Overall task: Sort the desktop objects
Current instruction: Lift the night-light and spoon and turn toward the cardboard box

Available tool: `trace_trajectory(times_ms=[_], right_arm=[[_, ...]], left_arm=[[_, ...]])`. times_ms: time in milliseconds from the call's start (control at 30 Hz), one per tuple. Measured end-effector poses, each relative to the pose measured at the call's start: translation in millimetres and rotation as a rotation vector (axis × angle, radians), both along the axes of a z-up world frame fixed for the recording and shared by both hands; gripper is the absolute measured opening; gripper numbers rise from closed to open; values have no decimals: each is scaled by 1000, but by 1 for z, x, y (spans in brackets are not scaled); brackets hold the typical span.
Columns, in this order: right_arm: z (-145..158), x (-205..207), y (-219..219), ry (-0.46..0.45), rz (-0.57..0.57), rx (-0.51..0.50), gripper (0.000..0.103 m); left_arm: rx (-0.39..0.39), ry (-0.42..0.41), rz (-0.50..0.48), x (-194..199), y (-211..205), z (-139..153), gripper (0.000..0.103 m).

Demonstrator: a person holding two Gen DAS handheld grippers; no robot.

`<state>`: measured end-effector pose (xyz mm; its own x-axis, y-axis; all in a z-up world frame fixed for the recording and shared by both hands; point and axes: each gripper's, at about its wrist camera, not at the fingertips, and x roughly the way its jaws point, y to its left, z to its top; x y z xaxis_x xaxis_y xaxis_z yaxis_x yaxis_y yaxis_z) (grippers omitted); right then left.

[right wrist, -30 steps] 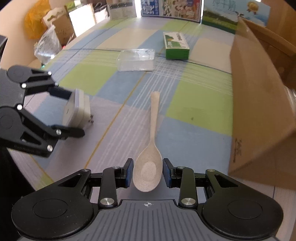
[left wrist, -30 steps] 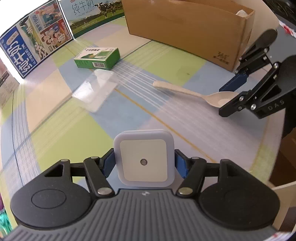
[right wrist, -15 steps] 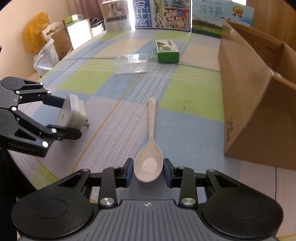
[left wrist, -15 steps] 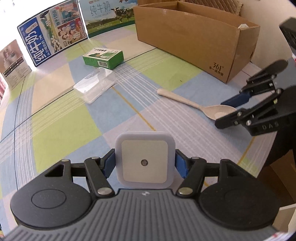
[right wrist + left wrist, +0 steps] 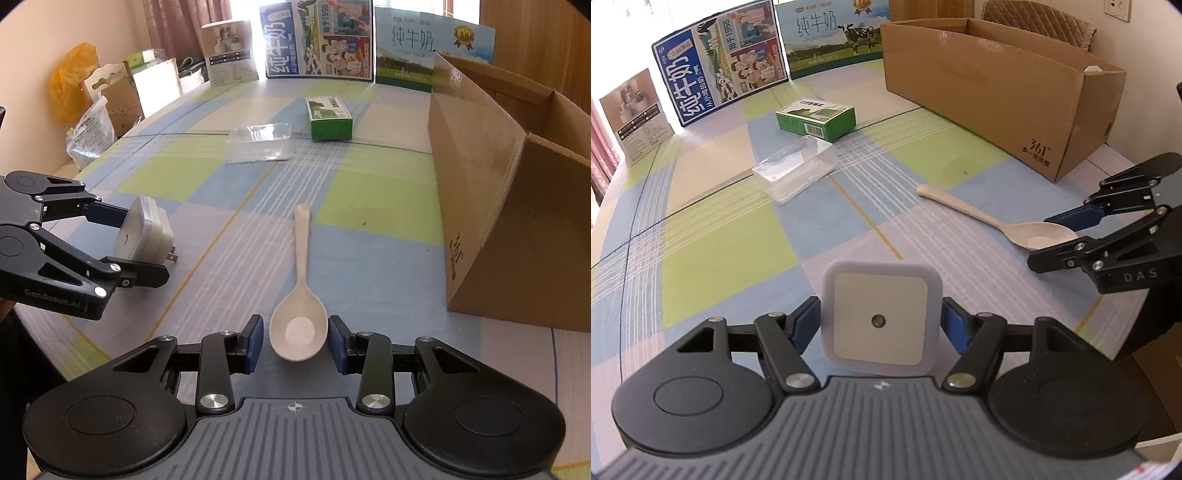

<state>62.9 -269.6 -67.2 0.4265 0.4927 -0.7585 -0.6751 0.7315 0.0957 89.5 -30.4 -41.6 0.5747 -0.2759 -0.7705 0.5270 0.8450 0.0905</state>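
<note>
My left hand-held gripper and right hand-held gripper were opening around the night light and spoon, both resting on the tabletop; the cardboard box looked nearly empty, so most sorting remained.

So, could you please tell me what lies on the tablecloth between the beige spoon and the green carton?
Only bare checked tablecloth lies between the beige spoon and green carton, clearest in the right wrist view.

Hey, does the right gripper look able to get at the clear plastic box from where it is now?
Probably yes. The right gripper, jaws opening, straddles the spoon bowl without pressing it. The clear plastic box lies straight ahead beyond the spoon's handle, with only bare tablecloth between.
</note>
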Motion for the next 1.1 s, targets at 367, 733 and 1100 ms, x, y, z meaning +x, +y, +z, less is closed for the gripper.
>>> trace_trajectory(times_ms=[367,733,1100], right_arm=[[-3,-2,2,-28,-19,13,38],[-3,-1,2,-62,-9,-2,30],[23,-8,-1,-115,-8,40,30]], left_arm=[[26,4,11,-4,-3,-2,61],[-13,26,45,-8,-8,3,61],[-36,14,62,-8,-18,16,61]])
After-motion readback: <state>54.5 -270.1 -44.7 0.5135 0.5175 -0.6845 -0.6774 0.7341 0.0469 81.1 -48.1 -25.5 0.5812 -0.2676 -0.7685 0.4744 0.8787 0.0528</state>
